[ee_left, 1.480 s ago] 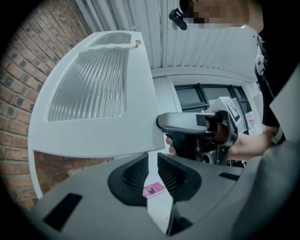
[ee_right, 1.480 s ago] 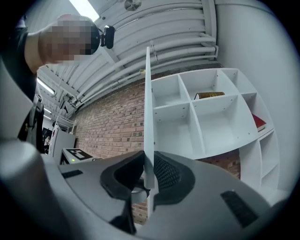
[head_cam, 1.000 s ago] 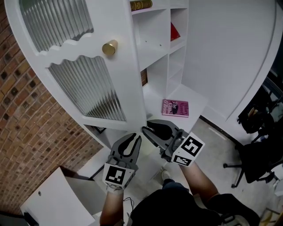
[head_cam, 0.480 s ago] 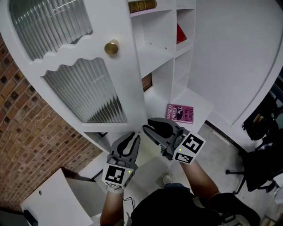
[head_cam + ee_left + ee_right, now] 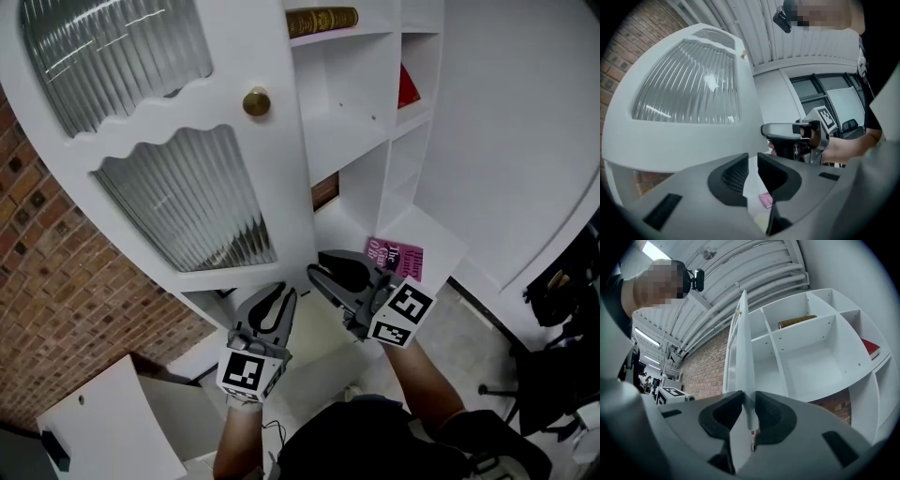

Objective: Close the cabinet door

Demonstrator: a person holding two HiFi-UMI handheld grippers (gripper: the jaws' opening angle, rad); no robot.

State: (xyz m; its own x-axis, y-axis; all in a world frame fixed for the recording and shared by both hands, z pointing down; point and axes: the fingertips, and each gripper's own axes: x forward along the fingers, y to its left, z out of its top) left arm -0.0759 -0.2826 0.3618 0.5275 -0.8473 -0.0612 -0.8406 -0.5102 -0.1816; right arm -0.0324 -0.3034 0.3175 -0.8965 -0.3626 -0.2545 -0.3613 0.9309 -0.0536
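Note:
The white cabinet door point(image 5: 187, 187), with ribbed glass panes and a brass knob point(image 5: 256, 102), stands swung open in front of the shelves point(image 5: 356, 122). My right gripper point(image 5: 317, 273) is at the door's lower free corner. In the right gripper view the door edge point(image 5: 744, 357) runs down between that gripper's jaws point(image 5: 749, 408), which are shut on it. My left gripper point(image 5: 277, 298) hangs just below the door's bottom rail, beside the right one. Its jaws point(image 5: 753, 164) are shut with nothing between them, and the door point(image 5: 684, 93) fills the left of the left gripper view.
A pink book point(image 5: 396, 258) lies on the lowest shelf, a brown book point(image 5: 322, 20) on the top one and a red book point(image 5: 408, 86) in a right compartment. A brick wall point(image 5: 56, 281) is behind the door. A white unit point(image 5: 103, 422) stands low left, an office chair point(image 5: 553, 375) right.
The door and shelves have slid to the right in the head view. My right gripper has stayed at the door's lower corner, and the left gripper has barely moved.

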